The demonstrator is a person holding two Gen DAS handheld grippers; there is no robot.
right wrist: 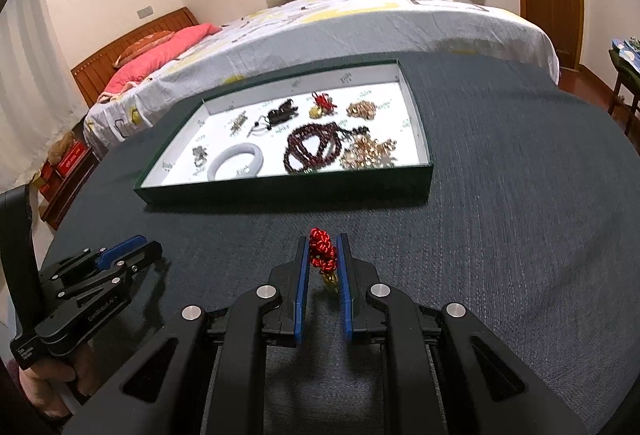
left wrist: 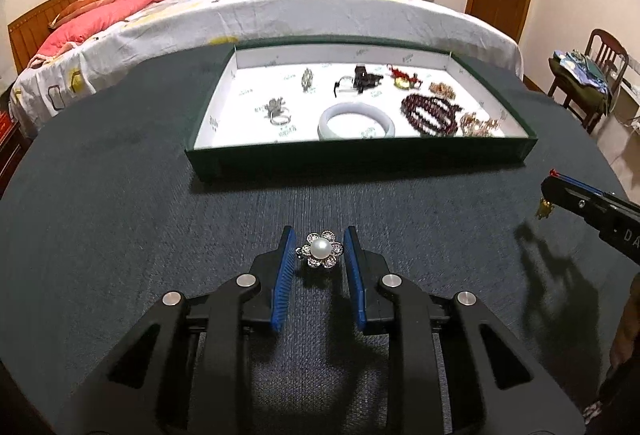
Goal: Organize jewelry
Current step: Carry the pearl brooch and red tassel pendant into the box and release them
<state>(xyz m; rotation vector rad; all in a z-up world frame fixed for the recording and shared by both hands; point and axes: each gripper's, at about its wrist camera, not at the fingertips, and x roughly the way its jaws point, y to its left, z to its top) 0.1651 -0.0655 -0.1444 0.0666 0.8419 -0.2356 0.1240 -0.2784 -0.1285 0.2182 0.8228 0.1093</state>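
Jewelry sorting at green tray [left wrist: 360, 155] on dark counter [left wrist: 120, 215].

Left gripper [left wrist: 319, 249]: jaws flanking pearl flower brooch [left wrist: 321, 249] on near counter; contact not discernible. Right gripper [right wrist: 323, 251]: jaws clenched on red knotted charm [right wrist: 322, 253], gold pendant hanging below. Bangle [left wrist: 357, 119] and beads [left wrist: 430, 113] inside tray, far side.

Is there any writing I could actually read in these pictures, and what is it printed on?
"DA", cut off at the picture edge: side of the right gripper.
"EvnRobot", roughly, letters after it unclear: side of the left gripper.
Small white label on its handle: too small to read.
Green marks on the tray lining: blurred, unreadable.
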